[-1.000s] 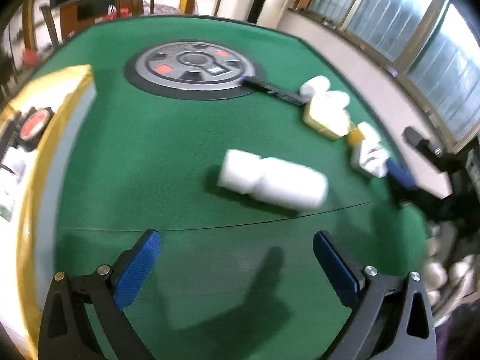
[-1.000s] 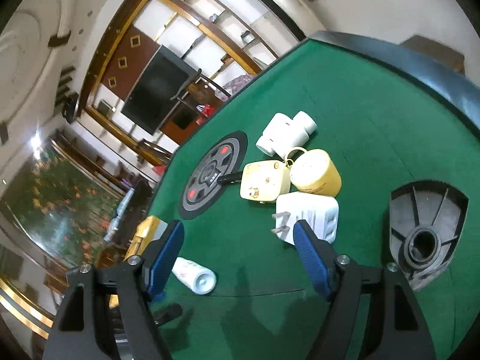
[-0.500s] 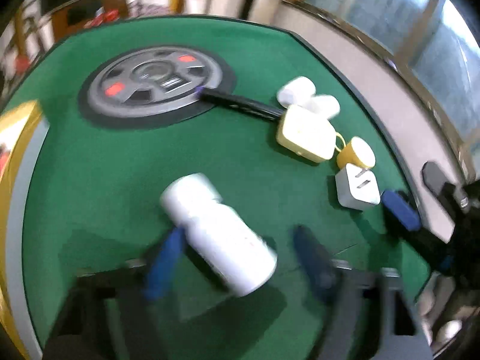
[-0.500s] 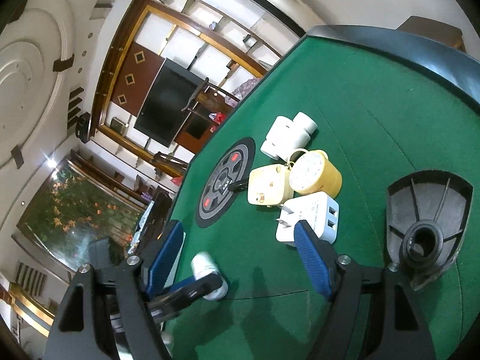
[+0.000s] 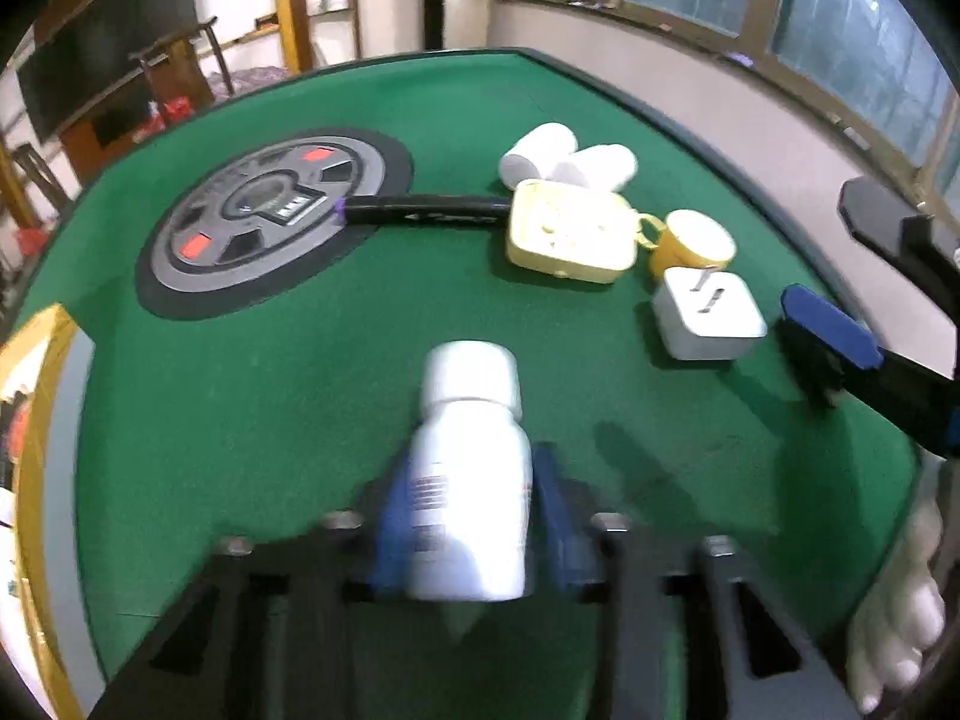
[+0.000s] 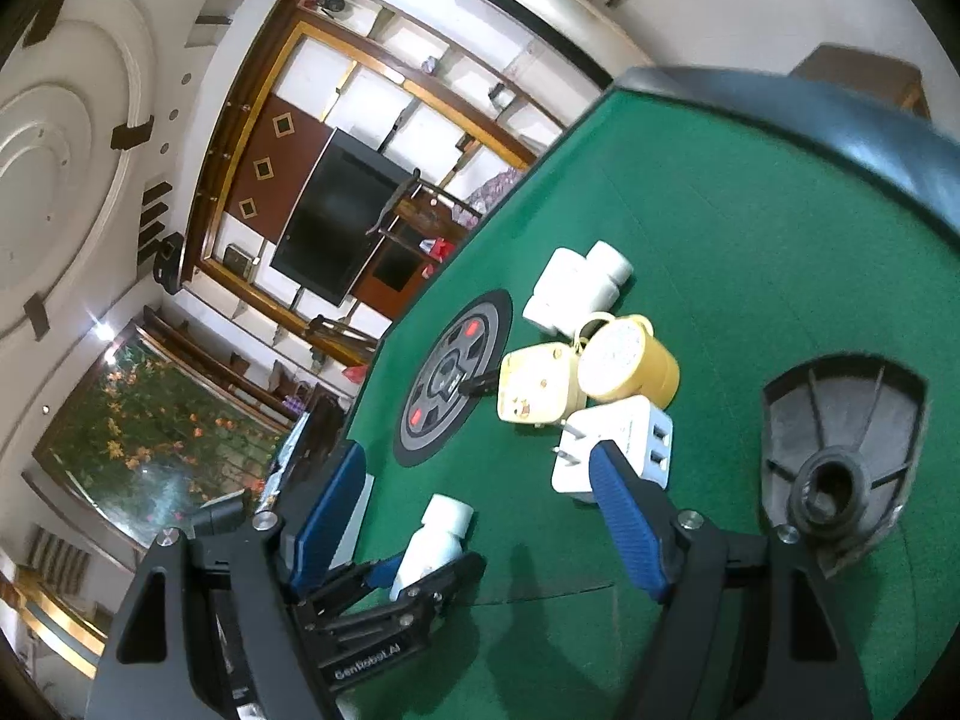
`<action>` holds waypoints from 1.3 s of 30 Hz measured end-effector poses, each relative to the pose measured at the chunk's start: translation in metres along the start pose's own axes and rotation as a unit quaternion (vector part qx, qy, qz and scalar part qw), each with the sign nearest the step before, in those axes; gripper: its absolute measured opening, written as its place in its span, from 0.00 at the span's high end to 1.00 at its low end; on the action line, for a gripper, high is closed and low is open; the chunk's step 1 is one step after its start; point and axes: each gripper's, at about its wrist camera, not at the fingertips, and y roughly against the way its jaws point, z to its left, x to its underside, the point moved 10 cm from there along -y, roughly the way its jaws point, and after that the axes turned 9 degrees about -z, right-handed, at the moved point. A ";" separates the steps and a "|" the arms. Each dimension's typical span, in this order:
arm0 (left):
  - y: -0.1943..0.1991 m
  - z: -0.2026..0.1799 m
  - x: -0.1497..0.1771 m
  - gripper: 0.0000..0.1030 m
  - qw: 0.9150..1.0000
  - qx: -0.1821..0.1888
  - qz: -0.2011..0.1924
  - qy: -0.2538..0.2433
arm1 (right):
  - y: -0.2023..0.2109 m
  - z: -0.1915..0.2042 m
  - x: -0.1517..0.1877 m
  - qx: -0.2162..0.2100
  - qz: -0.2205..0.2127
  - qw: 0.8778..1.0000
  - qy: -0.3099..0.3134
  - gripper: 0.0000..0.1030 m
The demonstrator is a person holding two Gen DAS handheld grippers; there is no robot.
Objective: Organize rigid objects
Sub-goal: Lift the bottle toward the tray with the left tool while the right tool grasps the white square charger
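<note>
Left wrist view: the left tool (image 5: 471, 516) is closing on a small white plastic bottle with a white cap (image 5: 471, 468). The bottle sits between the blue pads, long axis pointing straight away along the fingers, low over the green felt surface (image 5: 288, 360).

Right wrist view: the right tool (image 6: 480, 510) gapes wide, holding nothing. The bottle (image 6: 435, 543) lies toward its left finger, so the left hand is clearly nearer. The white plug adapter (image 6: 618, 441) sits just ahead.

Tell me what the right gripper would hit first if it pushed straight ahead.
Probably the white charger: it lies just beyond the right gripper, close to its right finger. The yellow box and yellow cup sit behind it. Depth is uncertain.
</note>
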 end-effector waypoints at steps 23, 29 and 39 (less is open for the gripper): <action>0.165 0.124 0.021 0.65 0.980 0.046 -0.125 0.147 | -0.053 -0.023 0.021 0.251 0.120 0.933 0.228 0.26; 0.190 0.208 0.045 0.65 0.968 -0.031 -0.146 0.200 | -0.056 -0.034 0.023 0.293 0.125 0.914 0.251 0.48; 0.169 0.285 0.099 0.65 0.954 -0.102 -0.093 0.265 | -0.041 0.009 0.027 0.248 0.111 0.931 0.244 0.49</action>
